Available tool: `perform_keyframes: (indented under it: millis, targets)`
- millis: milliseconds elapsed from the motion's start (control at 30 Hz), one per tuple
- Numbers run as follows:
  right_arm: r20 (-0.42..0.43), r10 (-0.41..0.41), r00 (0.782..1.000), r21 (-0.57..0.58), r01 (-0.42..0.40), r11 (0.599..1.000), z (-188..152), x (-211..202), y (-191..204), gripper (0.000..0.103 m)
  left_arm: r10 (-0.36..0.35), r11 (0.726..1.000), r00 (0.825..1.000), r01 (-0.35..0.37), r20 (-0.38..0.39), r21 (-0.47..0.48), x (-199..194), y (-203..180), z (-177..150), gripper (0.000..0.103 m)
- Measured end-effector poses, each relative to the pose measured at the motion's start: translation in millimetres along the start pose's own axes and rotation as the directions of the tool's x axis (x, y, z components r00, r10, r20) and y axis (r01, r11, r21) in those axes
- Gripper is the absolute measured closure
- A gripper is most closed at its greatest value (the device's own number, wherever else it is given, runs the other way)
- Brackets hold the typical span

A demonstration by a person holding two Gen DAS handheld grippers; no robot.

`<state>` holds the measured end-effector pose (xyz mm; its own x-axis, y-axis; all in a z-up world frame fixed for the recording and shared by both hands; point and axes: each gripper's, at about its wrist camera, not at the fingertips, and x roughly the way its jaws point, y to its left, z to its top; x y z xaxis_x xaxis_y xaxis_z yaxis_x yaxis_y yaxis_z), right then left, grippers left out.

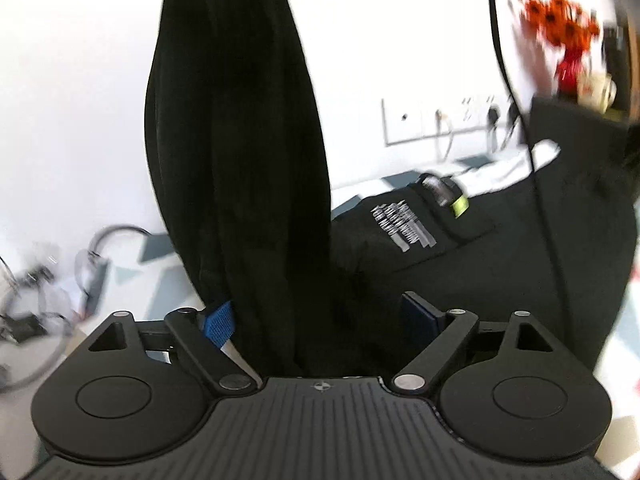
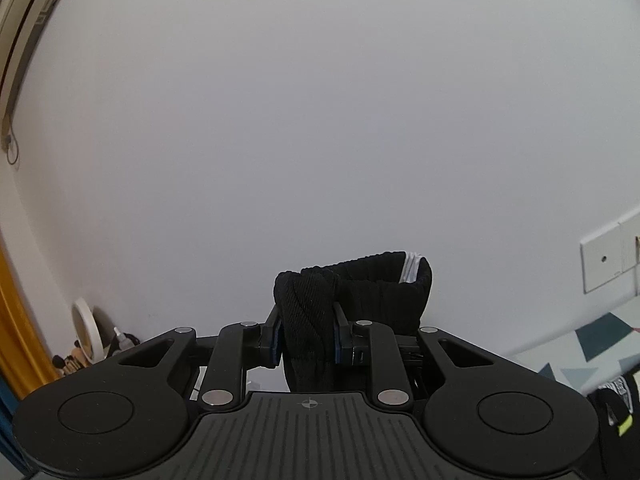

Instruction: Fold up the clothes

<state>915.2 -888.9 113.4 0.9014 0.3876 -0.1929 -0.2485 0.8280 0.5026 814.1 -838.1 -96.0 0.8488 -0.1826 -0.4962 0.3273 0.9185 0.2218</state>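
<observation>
A black garment (image 1: pixel 240 140) hangs in a long bunched column in the left wrist view. Its lower part, with a white print (image 1: pixel 402 224) and a yellow-green tag (image 1: pixel 459 205), lies on the patterned surface. My left gripper (image 1: pixel 320 320) is open, its blue pads wide apart on either side of the hanging cloth. My right gripper (image 2: pixel 307 340) is shut on the garment's black ribbed cuff (image 2: pixel 360 284) and holds it up against the white wall.
A white wall with socket plates (image 1: pixel 440 120) stands behind. Cables (image 1: pixel 60 280) lie at the left. A red vase with orange flowers (image 1: pixel 564 32) and a mug (image 1: pixel 598 88) stand at the right. A round mirror and brushes (image 2: pixel 86 336) sit low at the left.
</observation>
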Motion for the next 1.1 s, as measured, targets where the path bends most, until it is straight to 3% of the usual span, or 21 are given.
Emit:
perform_keyframes:
  millis: [133,233,300,367,433,533,567,700,767,800,833,900,967,1000,1033,1067,1100]
  targets:
    - [0.064,-0.064,0.996,0.001,0.064,0.998,6,-30,-21,0.083,0.172,0.985,0.982,-0.173,-0.082,-0.006,10,13,-14,0.016]
    - [0.098,-0.174,0.98,0.058,0.169,0.984,-1,-67,-56,0.083,0.194,0.979,0.973,-0.2,-0.122,-0.038,10,31,-26,0.016]
    - [0.083,-0.28,0.957,0.104,0.271,0.957,-16,-92,-90,0.083,0.184,0.982,0.972,-0.189,-0.146,-0.022,11,34,-32,0.016]
    - [0.012,-0.403,0.915,0.172,0.395,0.902,-40,-118,-134,0.083,0.164,0.986,0.971,-0.169,-0.172,-0.01,12,34,-39,0.018]
    - [-0.105,-0.503,0.858,0.23,0.513,0.827,-72,-134,-182,0.083,0.133,0.99,0.969,-0.138,-0.207,-0.014,15,34,-45,0.019]
    - [-0.266,-0.581,0.769,0.277,0.639,0.718,-123,-141,-229,0.083,0.115,0.993,0.968,-0.114,-0.222,0.016,14,27,-52,0.019]
    - [-0.293,-0.591,0.752,0.29,0.659,0.694,-138,-141,-234,0.083,0.116,0.993,0.969,-0.111,-0.219,0.031,12,25,-54,0.019]
    - [-0.302,-0.61,0.733,0.27,0.679,0.682,-163,-139,-224,0.08,0.09,0.995,0.975,-0.079,-0.202,0.064,8,20,-59,0.019]
    - [-0.336,-0.635,0.695,0.209,0.713,0.67,-161,-135,-226,0.071,0.045,0.997,0.98,-0.033,-0.194,0.065,5,20,-61,0.019]
    - [-0.351,-0.648,0.676,0.178,0.728,0.662,-160,-133,-228,0.057,0.015,0.998,0.981,-0.003,-0.194,0.063,2,20,-61,0.019]
    - [-0.37,-0.666,0.647,0.158,0.751,0.641,-153,-129,-232,0.051,-0.018,0.998,0.982,0.03,-0.187,0.06,-3,21,-61,0.019]
    - [-0.343,-0.719,0.604,0.154,0.792,0.591,-140,-136,-229,0.051,-0.055,0.996,0.989,0.063,-0.14,0.055,-16,23,-61,0.019]
    - [-0.225,-0.769,0.599,0.16,0.801,0.577,-124,-141,-213,0.049,-0.081,0.994,0.994,0.086,-0.079,0.067,-31,22,-62,0.021]
    - [-0.173,-0.759,0.627,0.148,0.779,0.61,-115,-139,-204,0.043,-0.104,0.991,0.993,0.108,-0.063,0.075,-35,21,-64,0.034]
    - [-0.134,-0.725,0.676,0.124,0.737,0.664,-108,-133,-195,0.041,-0.136,0.987,0.989,0.14,-0.06,0.079,-35,19,-65,0.044]
    - [-0.133,-0.689,0.712,0.082,0.701,0.708,-107,-118,-186,0.041,-0.155,0.984,0.985,0.16,-0.072,0.072,-32,17,-66,0.057]
    - [-0.161,-0.656,0.738,0.03,0.668,0.744,-111,-96,-178,0.041,-0.166,0.983,0.982,0.171,-0.087,0.061,-28,15,-68,0.062]
